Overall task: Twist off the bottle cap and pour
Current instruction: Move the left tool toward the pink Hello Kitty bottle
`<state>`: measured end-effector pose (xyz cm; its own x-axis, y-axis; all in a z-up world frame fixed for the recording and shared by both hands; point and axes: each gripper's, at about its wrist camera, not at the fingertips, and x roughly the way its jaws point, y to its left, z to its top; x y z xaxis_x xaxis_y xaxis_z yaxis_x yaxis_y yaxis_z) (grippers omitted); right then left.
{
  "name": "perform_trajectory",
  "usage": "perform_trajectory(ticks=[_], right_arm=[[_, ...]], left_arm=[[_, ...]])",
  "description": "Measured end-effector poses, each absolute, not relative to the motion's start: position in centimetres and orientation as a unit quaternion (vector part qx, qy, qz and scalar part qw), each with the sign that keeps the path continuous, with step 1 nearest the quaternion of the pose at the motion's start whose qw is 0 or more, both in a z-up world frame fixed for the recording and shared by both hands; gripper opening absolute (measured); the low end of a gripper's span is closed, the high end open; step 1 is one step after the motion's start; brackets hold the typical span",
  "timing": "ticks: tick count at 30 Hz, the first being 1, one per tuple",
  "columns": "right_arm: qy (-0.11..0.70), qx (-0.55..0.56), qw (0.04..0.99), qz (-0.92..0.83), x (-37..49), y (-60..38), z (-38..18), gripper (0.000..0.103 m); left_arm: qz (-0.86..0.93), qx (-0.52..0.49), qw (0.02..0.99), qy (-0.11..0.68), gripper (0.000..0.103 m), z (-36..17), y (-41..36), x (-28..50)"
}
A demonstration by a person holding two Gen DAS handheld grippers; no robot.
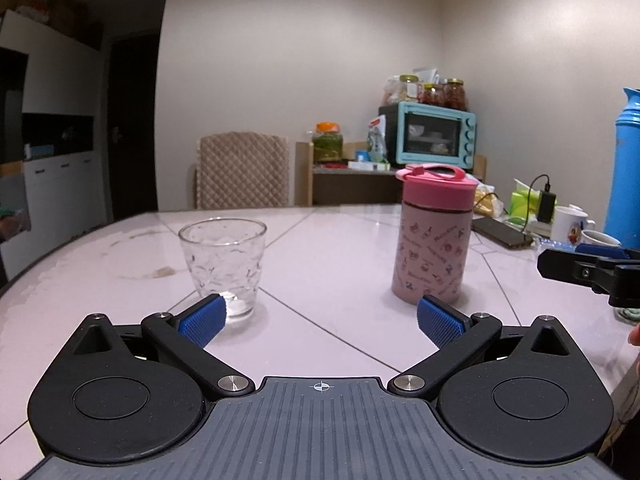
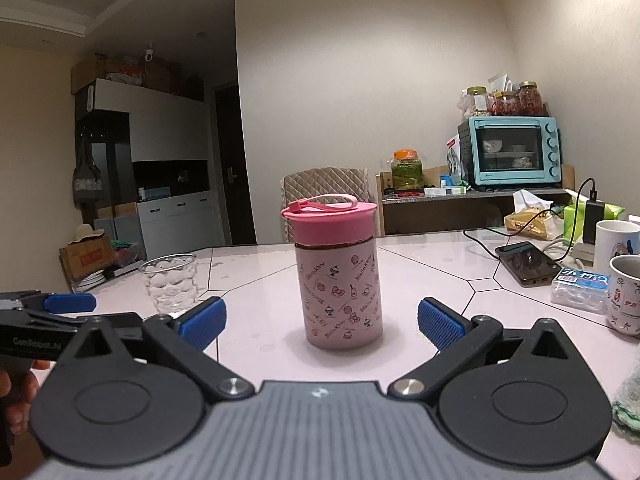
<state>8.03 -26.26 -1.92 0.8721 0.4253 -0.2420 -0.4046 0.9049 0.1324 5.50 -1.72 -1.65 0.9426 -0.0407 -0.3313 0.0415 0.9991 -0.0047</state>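
A blue toaster oven (image 2: 514, 152) sits on a shelf in the corner, with jars (image 2: 530, 98) on top of it. A big green jar (image 2: 407, 170) with an orange lid stands beside it on the left. A padded chair (image 2: 324, 184) is at the far side of the table (image 2: 432, 276). On the table lie a phone (image 2: 528, 262) with a black cable, two white mugs (image 2: 614, 240) and a green tissue pack (image 2: 600, 210) — all on the right side. A tall blue flask (image 1: 626, 168) stands there too.

Capped pink bottle (image 2: 342, 276) upright near empty glass (image 1: 223, 266).
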Motion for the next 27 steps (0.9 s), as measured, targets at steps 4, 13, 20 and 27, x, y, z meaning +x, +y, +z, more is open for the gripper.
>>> perform_trajectory(ticks=[4,13,20,27], right_arm=[[0.136,0.038,0.965,0.221,9.0,-26.2,-2.1,0.103],[0.135,0.035,0.963,0.229,10.0,-26.2,-2.1,0.103],[0.138,0.033,0.963,0.23,10.8,-26.3,-2.3,0.103],[0.139,0.038,0.963,0.229,11.3,-26.5,-2.5,0.103]], left_arm=[[-0.017,-0.001,0.985,0.172,0.103,-2.0,-1.9,6.8],[-0.02,-0.009,0.985,0.173,0.103,-2.4,-2.0,8.1],[-0.026,-0.013,0.984,0.173,0.103,-2.7,-2.1,8.8],[-0.031,-0.011,0.984,0.174,0.103,-2.8,-2.4,9.3]])
